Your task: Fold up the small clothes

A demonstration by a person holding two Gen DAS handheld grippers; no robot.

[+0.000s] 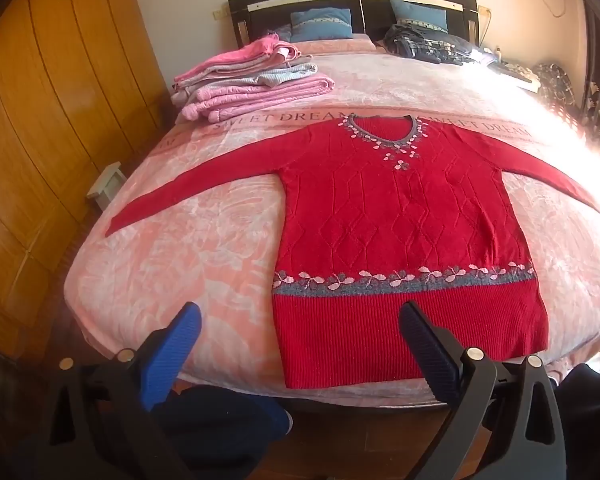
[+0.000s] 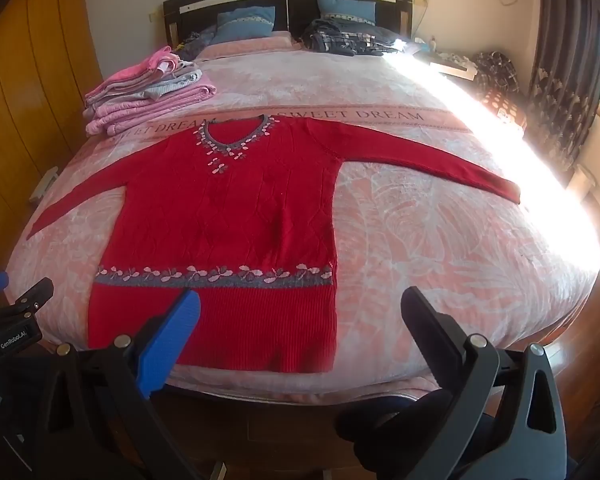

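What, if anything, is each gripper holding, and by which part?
Nothing is held. The left gripper and right gripper are both open, short of the bed's edge; the red sweater lies flat, untouched.

Sweater (image 1: 396, 236) flat on bed (image 1: 160, 280)

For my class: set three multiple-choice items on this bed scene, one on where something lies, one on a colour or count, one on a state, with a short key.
1. Where is the stack of folded clothes?
A. Beyond the sweater's left sleeve, near the bed's left edge
B. On the sweater's hem
C. On the floor

2. What colour is the sweater?
A. Blue
B. Red
C. White

3. How does the sweater lie?
A. Folded in half
B. Crumpled in a ball
C. Spread flat, both sleeves out

Key:
1 A: the pink and grey pile sits on the bedspread past that sleeve.
2 B: red knit with a grey and pink flower band.
3 C: both sleeves stretch sideways; left gripper and right gripper are open, holding nothing.
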